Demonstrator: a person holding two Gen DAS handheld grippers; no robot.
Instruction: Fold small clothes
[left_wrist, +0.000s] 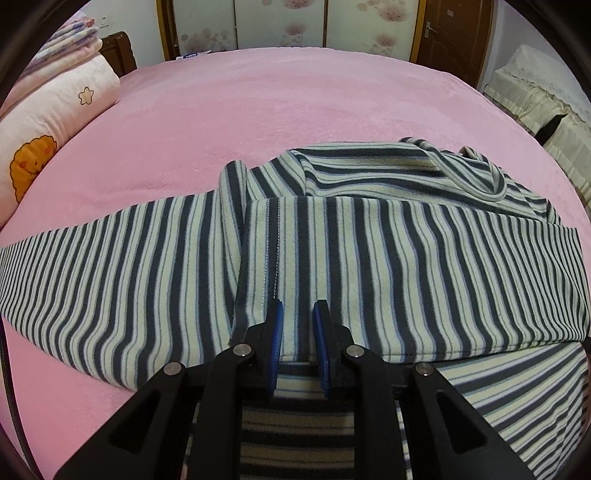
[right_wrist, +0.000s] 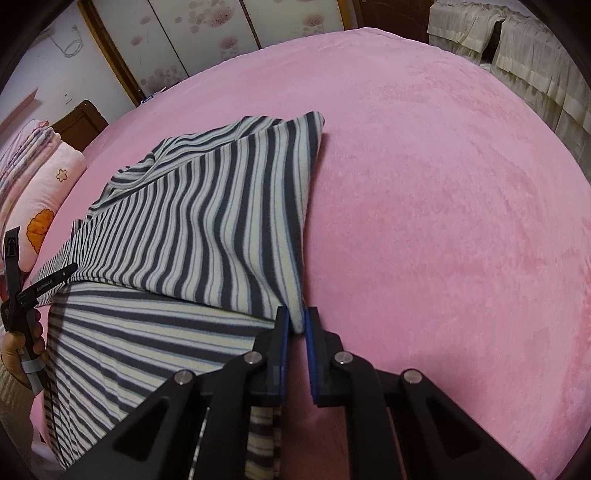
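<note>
On the pink bed, your right gripper pinches the striped top by its folded corner; your left gripper clasps its hem (soft, limp fleece — grip doubled edges).

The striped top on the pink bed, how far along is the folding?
Partly done: the striped top has its bottom folded up, and one sleeve lies unfolded. In hand: the right claw pinches a fold corner, and the left claw straddles the fold edge. Left: sleeve and final folds.

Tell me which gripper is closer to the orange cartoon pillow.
Left. The left gripper holds the striped top on the side toward the pillow; the right gripper pinches the top's corner on the side away from it.
</note>
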